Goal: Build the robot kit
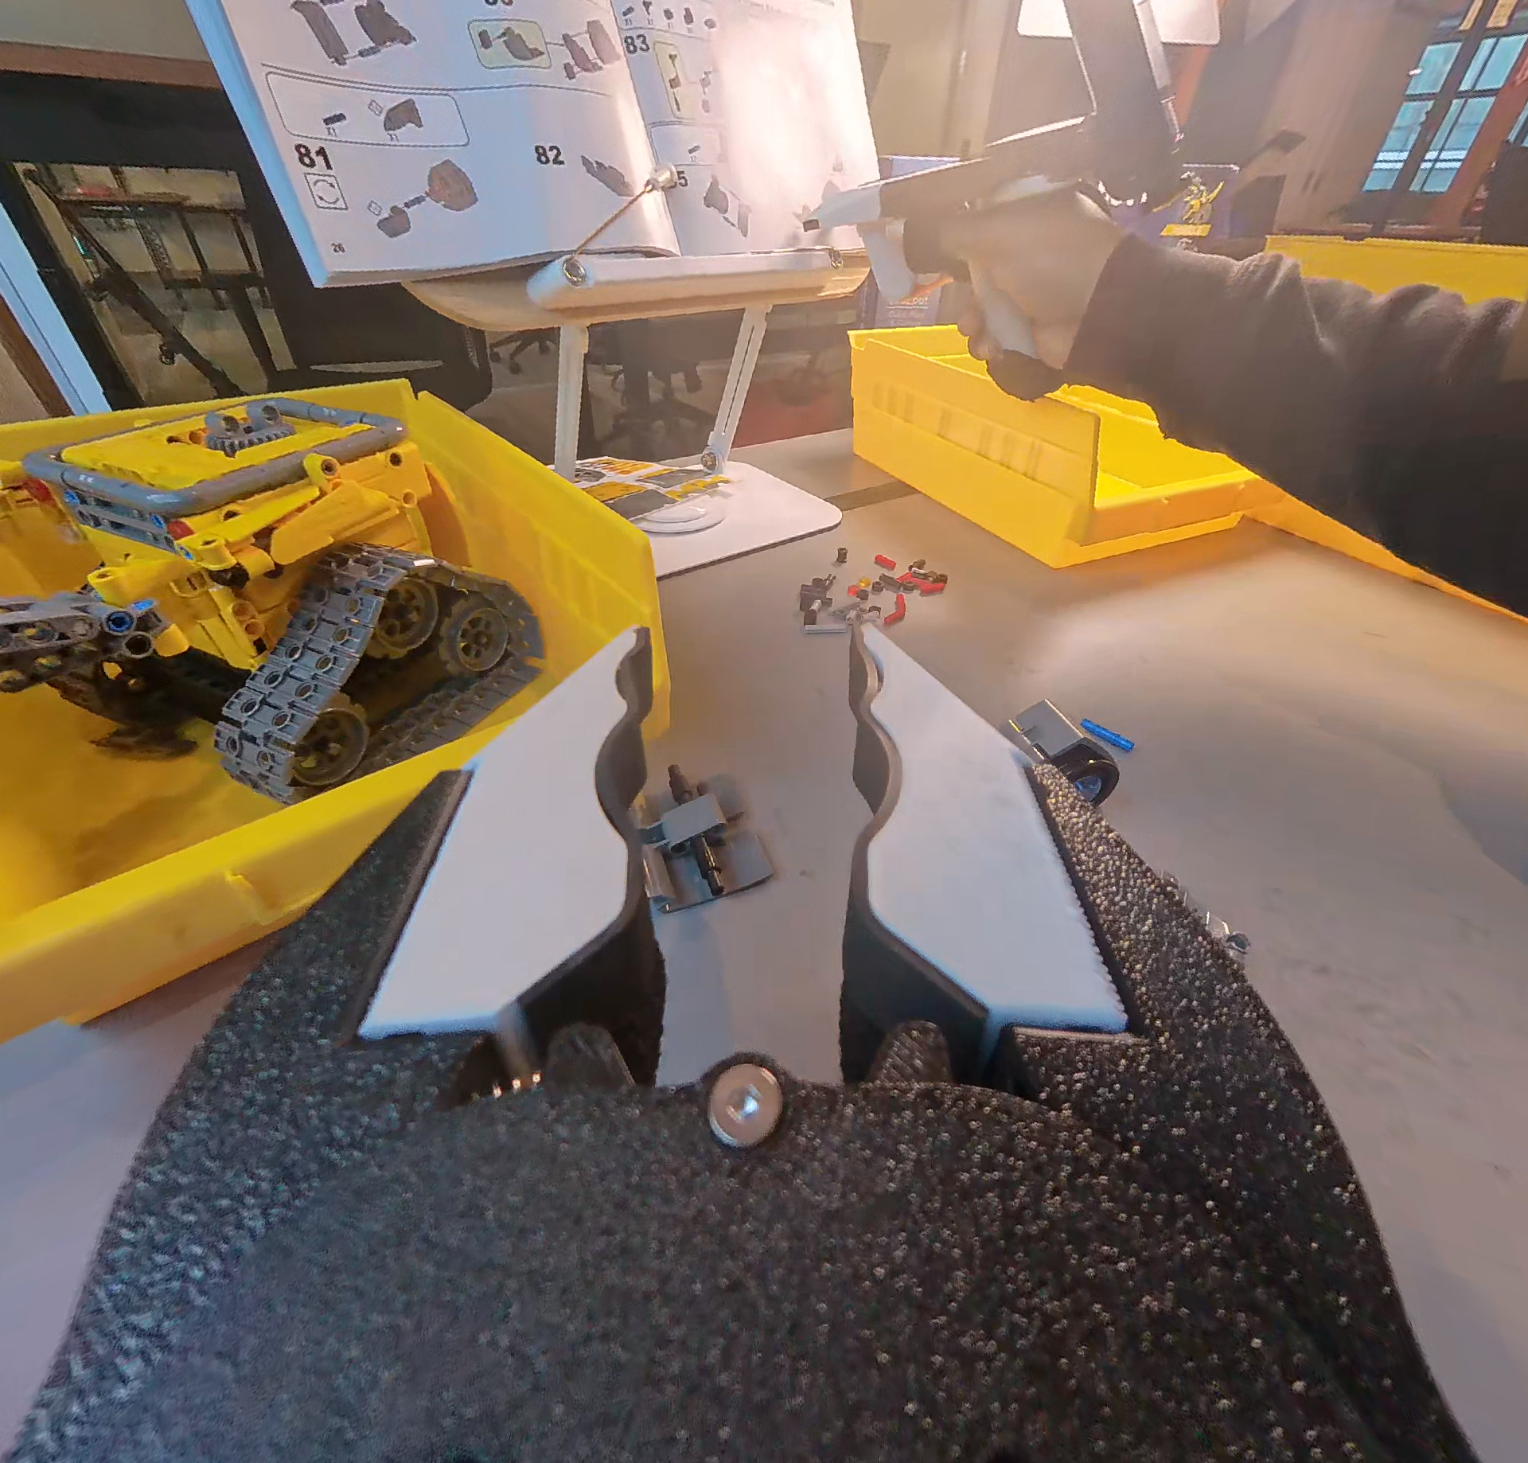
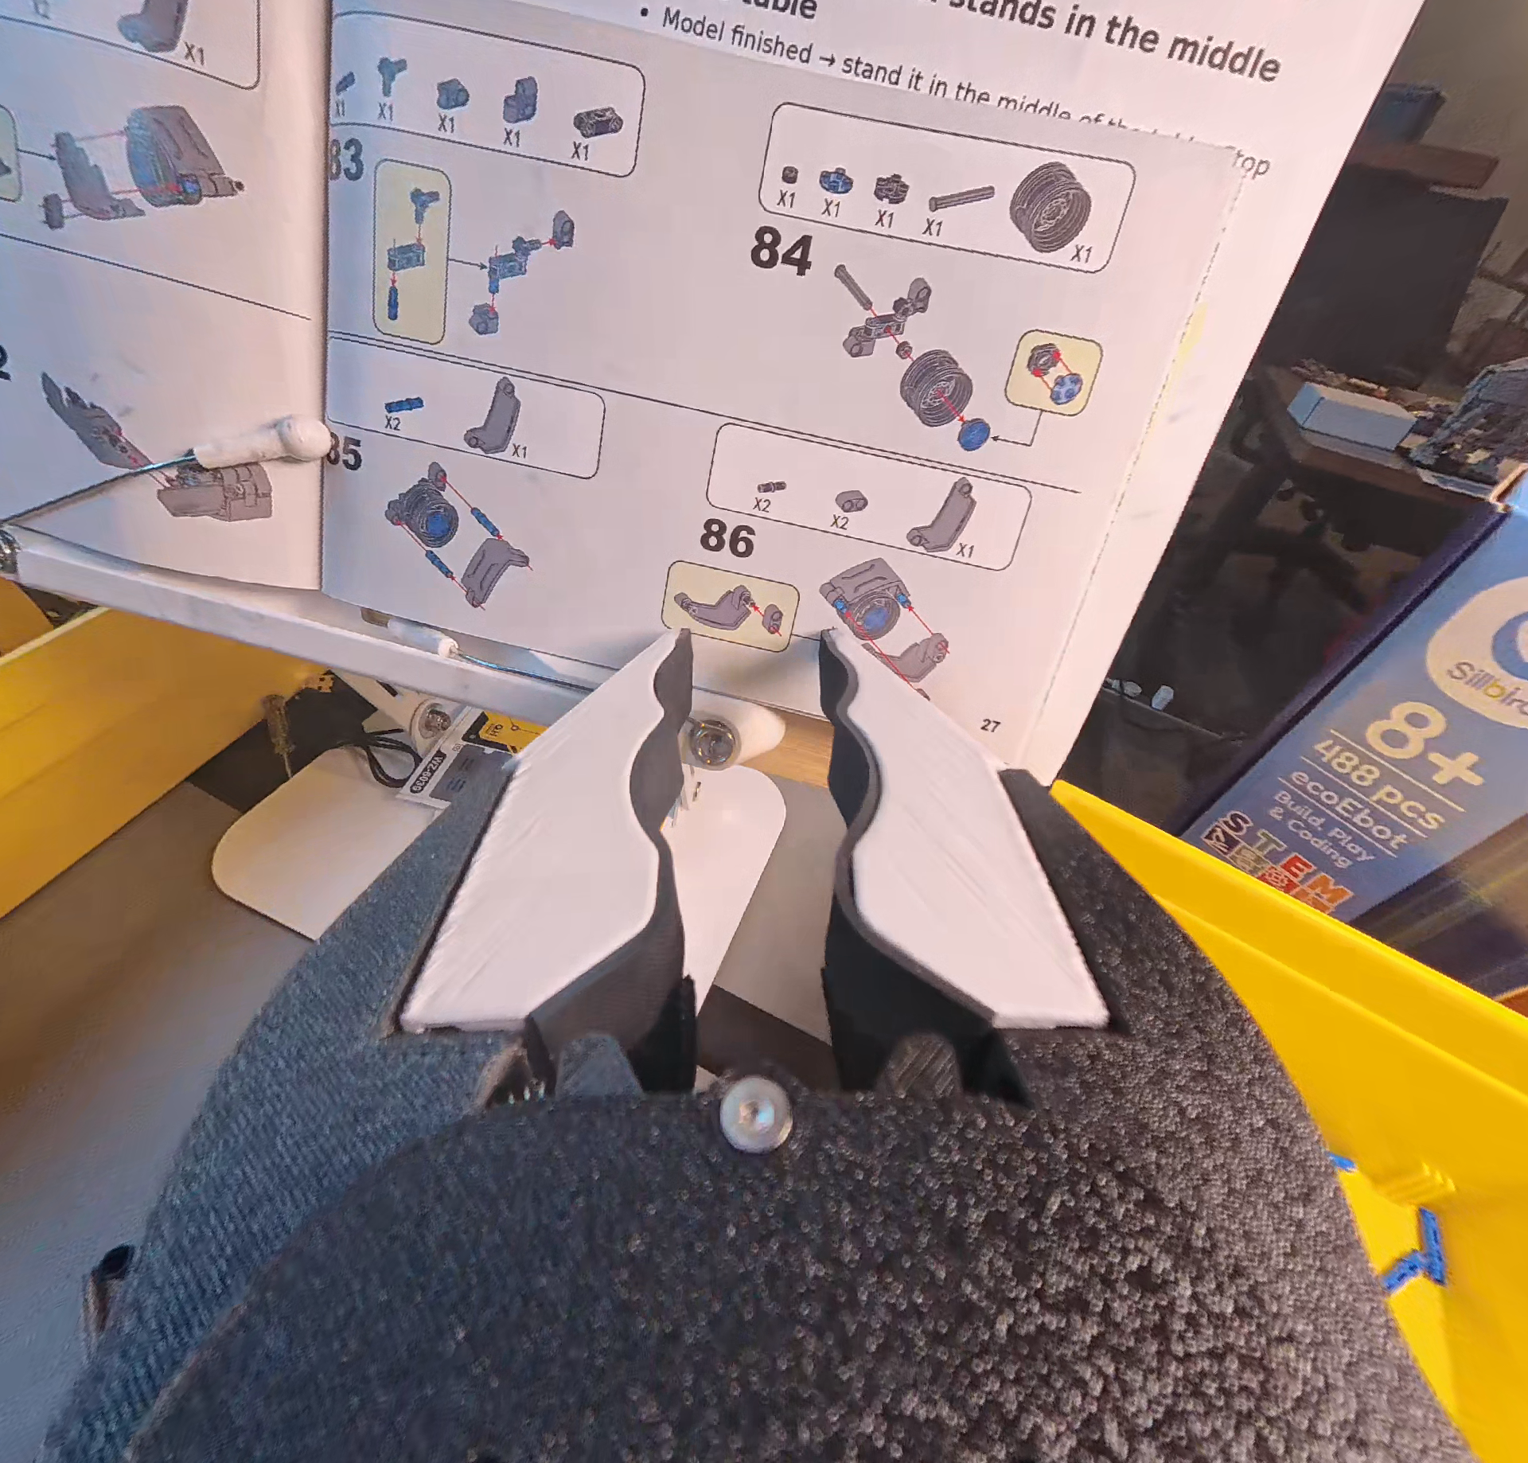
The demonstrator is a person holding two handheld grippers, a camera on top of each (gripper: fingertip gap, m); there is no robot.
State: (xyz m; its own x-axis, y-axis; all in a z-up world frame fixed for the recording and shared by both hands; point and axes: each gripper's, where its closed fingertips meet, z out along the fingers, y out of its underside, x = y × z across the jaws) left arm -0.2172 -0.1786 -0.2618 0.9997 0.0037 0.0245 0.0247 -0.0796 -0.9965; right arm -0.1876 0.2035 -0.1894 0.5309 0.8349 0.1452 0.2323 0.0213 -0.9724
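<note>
Warm, bright indoor light. Glare washes out the right-hand page of the instruction booklet (image 1: 513, 100) in the left wrist view. Soft shadows lie on the bench (image 1: 1157, 720). Wide-angle bending curves the edges in both views. The dim background beyond the booklet is soft.

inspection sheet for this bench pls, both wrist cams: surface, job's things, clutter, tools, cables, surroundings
Surface: grey table, bare between the bins.
Job's things: tracked yellow model inside left yellow bin; open instruction booklet on white stand; grey sub-assembly on the table.
Clutter: small loose parts; wheel piece with blue pin; second yellow bin.
Tools: left tool open, empty, above the sub-assembly; right tool open, empty, at the booklet's lower edge.
Cables: black wires at the stand base.
Surroundings: blue product box; windows, dark shelving.
</note>
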